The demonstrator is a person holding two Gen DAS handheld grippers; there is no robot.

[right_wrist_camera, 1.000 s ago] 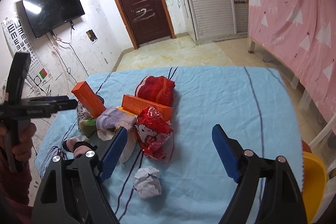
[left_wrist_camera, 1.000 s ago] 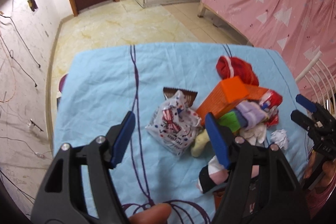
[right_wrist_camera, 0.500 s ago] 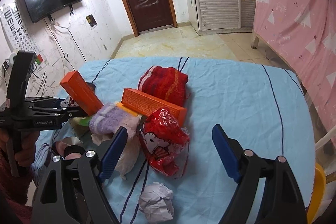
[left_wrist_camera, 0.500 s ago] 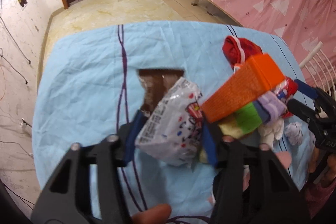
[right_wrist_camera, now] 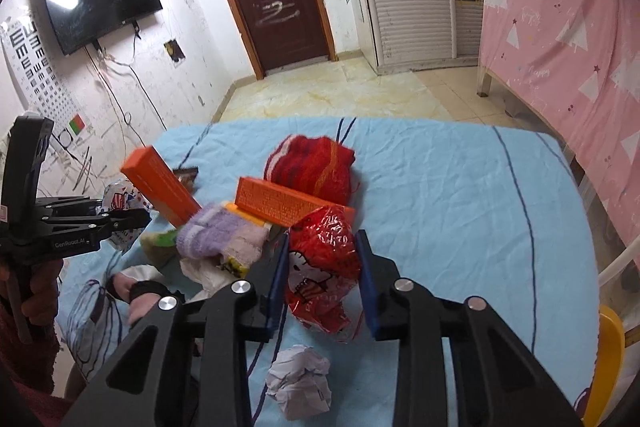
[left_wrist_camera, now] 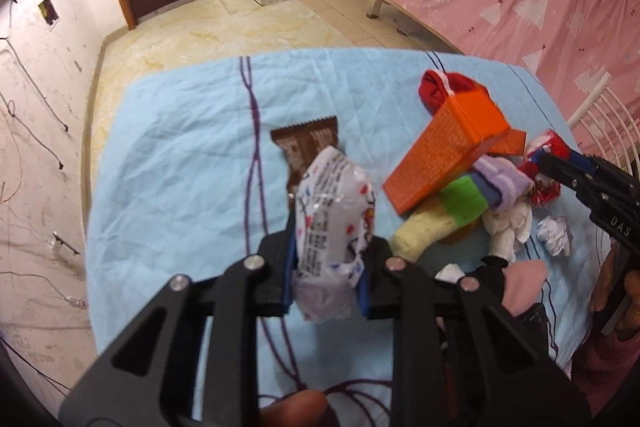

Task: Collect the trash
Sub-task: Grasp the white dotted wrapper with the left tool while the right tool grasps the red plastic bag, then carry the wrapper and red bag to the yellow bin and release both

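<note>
Two grippers work over a table under a blue cloth (right_wrist_camera: pixel 460 187), where a heap of things lies. Largest in the heap is a red knit bundle (right_wrist_camera: pixel 314 167), with an orange box (right_wrist_camera: pixel 288 203) just in front of it and a second orange box (left_wrist_camera: pixel 444 155) propped at a tilt on a purple sock (right_wrist_camera: pixel 220 231). The right gripper (right_wrist_camera: pixel 322 279) has its blue pads on either side of a red wrapper (right_wrist_camera: pixel 320 267), touching or nearly so; whether they pinch it cannot be told. The left gripper (left_wrist_camera: pixel 326 275) is clamped on a white spotted wrapper (left_wrist_camera: pixel 332 211), which stands up between its pads. A brown wrapper (left_wrist_camera: pixel 308 147) lies flat beyond it. Smallest, a paper ball (right_wrist_camera: pixel 300 379) sits near the red wrapper.
</note>
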